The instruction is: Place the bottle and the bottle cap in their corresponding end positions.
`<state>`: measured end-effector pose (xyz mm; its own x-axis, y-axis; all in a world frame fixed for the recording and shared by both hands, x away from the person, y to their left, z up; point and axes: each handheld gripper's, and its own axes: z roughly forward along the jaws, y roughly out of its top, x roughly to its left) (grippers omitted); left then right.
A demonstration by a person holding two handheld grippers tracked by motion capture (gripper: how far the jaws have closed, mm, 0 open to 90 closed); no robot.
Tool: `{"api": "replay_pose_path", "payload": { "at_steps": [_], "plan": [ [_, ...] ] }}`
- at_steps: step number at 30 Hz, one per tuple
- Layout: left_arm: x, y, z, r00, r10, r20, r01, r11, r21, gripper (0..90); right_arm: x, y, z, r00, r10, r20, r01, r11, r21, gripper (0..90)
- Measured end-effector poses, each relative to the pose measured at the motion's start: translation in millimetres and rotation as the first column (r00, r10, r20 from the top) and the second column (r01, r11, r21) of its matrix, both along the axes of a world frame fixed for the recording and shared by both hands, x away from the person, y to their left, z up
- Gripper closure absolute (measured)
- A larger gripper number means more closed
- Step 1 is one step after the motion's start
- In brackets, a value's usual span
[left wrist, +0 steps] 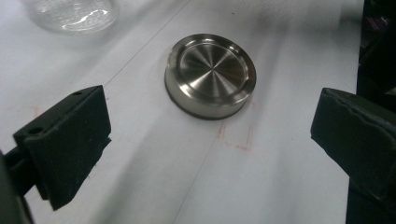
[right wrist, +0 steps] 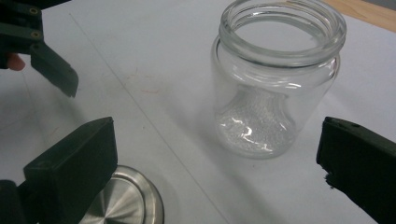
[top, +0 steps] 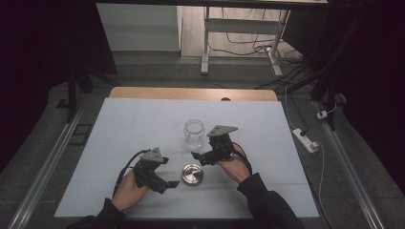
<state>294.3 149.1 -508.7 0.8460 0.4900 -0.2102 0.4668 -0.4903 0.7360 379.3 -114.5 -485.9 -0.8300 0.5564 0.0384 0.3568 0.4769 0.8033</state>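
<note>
Item 1, metal lid (top: pixel 192 174): round, brushed steel, lying flat on the white table cover (top: pixel 124 124) near the person's edge, rim side up. In the left gripper view the lid (left wrist: pixel 210 74) sits ahead of the jaws, apart from both; in the right gripper view its edge (right wrist: pixel 122 203) shows just behind the left-hand jaw.

Item 2, glass jar (top: pixel 194 134): clear, upright, mouth open, no lid on it. It stands beyond the metal lid, near the middle of the table cover. In the right gripper view the glass jar (right wrist: pixel 275 79) stands ahead of the jaws and between their lines, touched by neither.

Item 3, left gripper (top: pixel 171 184): held in the person's left hand, just to the left of the metal lid. Jaws wide apart, nothing between them.

Item 4, right gripper (top: pixel 197 157): held in the person's right hand, just beside the glass jar and above the metal lid in the high view. Jaws spread wide, holding nothing.

Item 5, wooden table edge (top: pixel 191 93): bare strip beyond the cover.
</note>
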Motion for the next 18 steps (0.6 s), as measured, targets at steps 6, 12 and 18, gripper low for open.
{"api": "replay_pose_path", "payload": {
  "at_steps": [6, 12, 18],
  "plan": [
    [-4.6, 12.6, 0.4, 0.9997, 0.023, -0.010, -0.023, 0.9997, -0.011, 0.0, -9.2, -7.0, -0.1, 0.9999, 0.006, -0.012, -0.006, 1.000, 0.008, 0.0],
    [-10.7, 22.2, 0.3, 0.9987, 0.047, -0.019, -0.047, 0.9989, -0.007, 0.0, -22.6, -14.8, -0.6, 0.9992, 0.021, -0.035, -0.021, 1.000, 0.017, 0.0],
    [-18.0, 32.9, 1.2, 0.9969, 0.077, -0.018, -0.077, 0.9970, -0.003, 0.0, -34.8, -26.2, -0.8, 0.9982, 0.028, -0.053, -0.026, 0.999, 0.032, 0.0]
  ]
}}
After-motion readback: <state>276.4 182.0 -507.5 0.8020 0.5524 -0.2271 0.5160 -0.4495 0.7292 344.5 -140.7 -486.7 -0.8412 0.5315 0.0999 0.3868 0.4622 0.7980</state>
